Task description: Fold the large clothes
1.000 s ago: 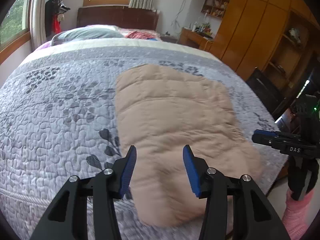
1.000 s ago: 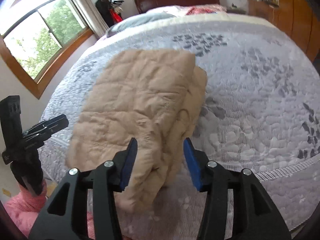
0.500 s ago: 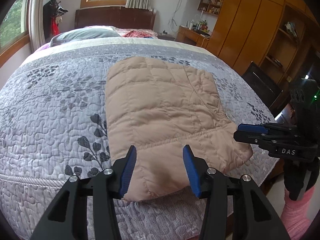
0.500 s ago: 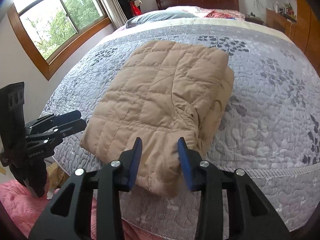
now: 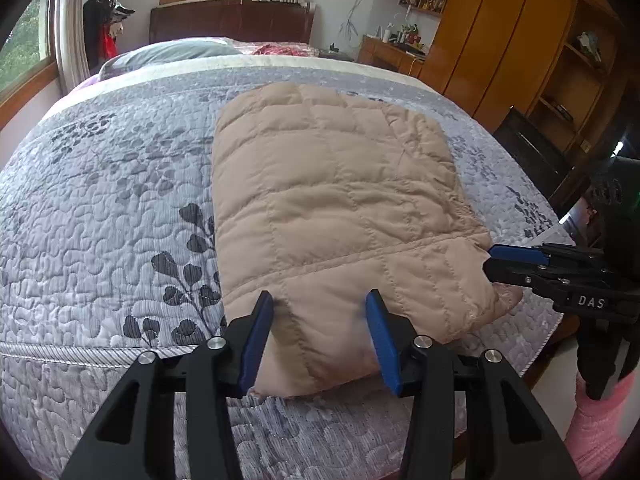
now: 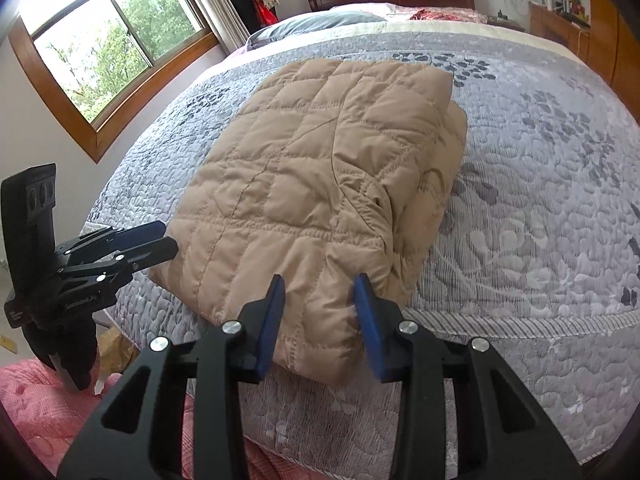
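Nearest, at the foot edge of the bed [image 5: 100,208]: left gripper [image 5: 320,328] set over the near hem of the folded tan quilted jacket [image 5: 332,216], blue pads [image 5: 256,340] either side of the fabric with the padding bulging between them — whether gripping or merely straddling, cannot tell. Beside it, toward the foot edge's right corner, right gripper [image 6: 318,316] likewise over the jacket's [image 6: 304,184] near hem, jaws just having closed further, fabric between them, pads [image 6: 272,320] at the cloth but no clear squeeze visible. Pink sleeve [image 5: 596,432] low at the right of the left wrist view.

Further in: jacket lying flat as a neat rectangle on the grey leaf-patterned quilt [image 6: 540,216], its near end at the foot edge, the far end reaching toward the middle of the bed, layered folds showing along the right side.

Beyond — grey pillow [image 5: 172,52] at the head end, dark wooden headboard [image 5: 232,20], window [image 6: 116,44] by the left edge, orange-brown wardrobe [image 5: 500,28] by the right.
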`<state>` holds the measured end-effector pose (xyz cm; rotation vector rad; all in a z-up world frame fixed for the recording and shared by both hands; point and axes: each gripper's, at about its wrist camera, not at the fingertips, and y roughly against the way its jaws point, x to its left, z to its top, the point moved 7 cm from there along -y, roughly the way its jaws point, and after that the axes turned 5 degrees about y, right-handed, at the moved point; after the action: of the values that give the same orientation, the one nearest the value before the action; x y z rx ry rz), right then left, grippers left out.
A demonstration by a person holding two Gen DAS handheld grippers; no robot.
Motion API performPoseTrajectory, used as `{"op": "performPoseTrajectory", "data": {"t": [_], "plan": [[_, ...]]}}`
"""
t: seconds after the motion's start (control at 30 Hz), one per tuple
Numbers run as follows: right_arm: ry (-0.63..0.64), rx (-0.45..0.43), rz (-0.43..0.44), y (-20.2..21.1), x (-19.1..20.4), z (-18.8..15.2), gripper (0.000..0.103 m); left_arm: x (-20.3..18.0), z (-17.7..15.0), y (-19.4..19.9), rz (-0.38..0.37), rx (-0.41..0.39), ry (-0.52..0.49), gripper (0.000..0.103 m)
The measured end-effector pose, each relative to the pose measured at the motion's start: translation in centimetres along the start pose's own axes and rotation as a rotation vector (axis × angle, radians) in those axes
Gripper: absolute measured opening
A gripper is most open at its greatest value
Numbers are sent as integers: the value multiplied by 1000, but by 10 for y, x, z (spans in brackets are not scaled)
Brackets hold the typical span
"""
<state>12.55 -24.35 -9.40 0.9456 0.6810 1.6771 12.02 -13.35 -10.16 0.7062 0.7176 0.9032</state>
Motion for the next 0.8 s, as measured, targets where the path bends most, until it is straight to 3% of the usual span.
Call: {"op": "performPoseTrajectory", "data": {"t": [0.47,0.6,0.8], "plan": [[-60,42,58,-41,-14,-22,35,10,-15,-28,45,10,-45,49],[-40,44,55,-23,-8,-6,36,12,-1,-15,-7,25,-15,45],[24,-53,-3,9,-1,55,37,1,59,6,-76,-58,-4,45]]}}
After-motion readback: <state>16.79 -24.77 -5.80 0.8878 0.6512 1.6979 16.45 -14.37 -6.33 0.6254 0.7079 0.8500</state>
